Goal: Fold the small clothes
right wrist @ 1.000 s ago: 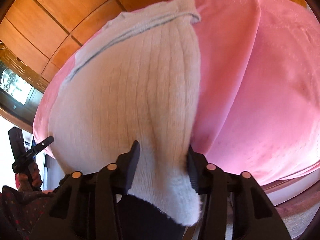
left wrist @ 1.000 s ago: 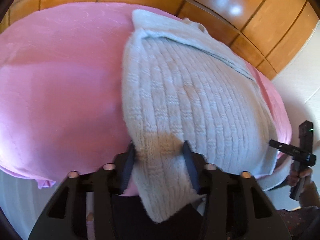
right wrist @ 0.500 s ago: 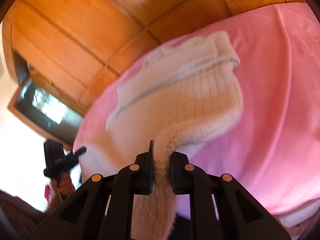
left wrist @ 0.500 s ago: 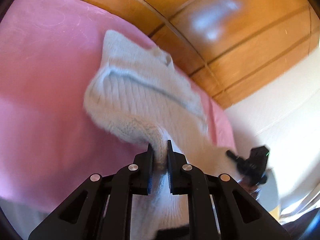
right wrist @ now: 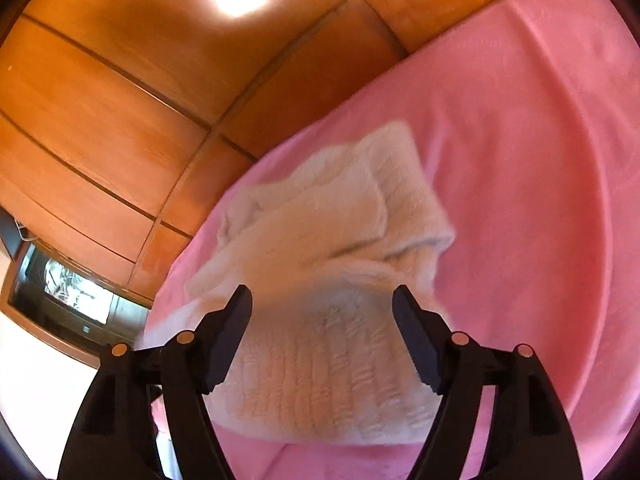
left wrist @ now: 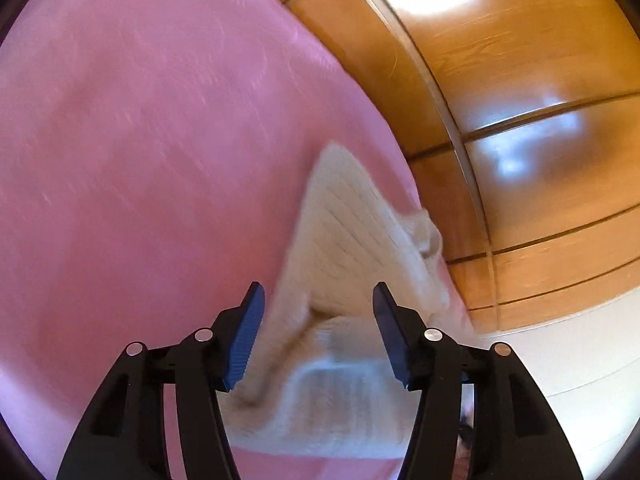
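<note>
A cream ribbed knit garment lies folded over on itself on the pink cloth. In the left wrist view the same knit garment lies ahead, blurred by motion. My left gripper is open and empty, just above the garment's near edge. My right gripper is open and empty, its fingers either side of the folded garment's near part without holding it.
The pink cloth covers the whole work surface. Wooden wall panels stand behind it. A dark framed screen is at the far left in the right wrist view. A white wall is at the right.
Both grippers were shut on the garment's near edge, lifted and carried it forward over the rest. Now both have opened and let go, leaving the garment folded over.
</note>
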Action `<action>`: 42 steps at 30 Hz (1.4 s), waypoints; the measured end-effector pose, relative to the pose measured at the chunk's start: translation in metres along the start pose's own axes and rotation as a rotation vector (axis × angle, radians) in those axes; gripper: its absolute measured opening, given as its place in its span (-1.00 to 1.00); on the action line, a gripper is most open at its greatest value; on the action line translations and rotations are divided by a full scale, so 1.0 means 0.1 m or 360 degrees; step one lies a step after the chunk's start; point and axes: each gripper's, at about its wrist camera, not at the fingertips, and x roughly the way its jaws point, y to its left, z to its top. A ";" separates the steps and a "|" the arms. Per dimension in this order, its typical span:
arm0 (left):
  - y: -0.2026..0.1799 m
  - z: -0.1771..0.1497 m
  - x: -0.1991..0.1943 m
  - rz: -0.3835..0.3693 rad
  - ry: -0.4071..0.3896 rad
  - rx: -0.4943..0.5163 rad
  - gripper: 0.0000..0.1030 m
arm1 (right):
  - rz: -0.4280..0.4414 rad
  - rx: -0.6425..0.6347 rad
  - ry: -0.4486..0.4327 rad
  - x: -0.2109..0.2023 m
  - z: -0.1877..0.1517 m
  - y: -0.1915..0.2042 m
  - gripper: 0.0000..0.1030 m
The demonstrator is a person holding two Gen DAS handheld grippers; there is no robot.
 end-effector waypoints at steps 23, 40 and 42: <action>0.00 -0.85 -0.23 0.0111 0.0194 0.0795 -0.77 | -0.0306 -0.0337 0.0051 -0.17 -0.71 0.17 -0.69; -0.18 -1.23 -1.03 0.0222 -0.0015 0.0975 -0.61 | -0.0508 -0.0454 0.0057 -0.56 -1.06 0.33 -0.26; -0.40 -1.21 -0.88 0.0162 -0.0015 0.1086 -0.61 | -0.0488 -0.0514 0.0019 -0.51 -0.98 0.46 -0.26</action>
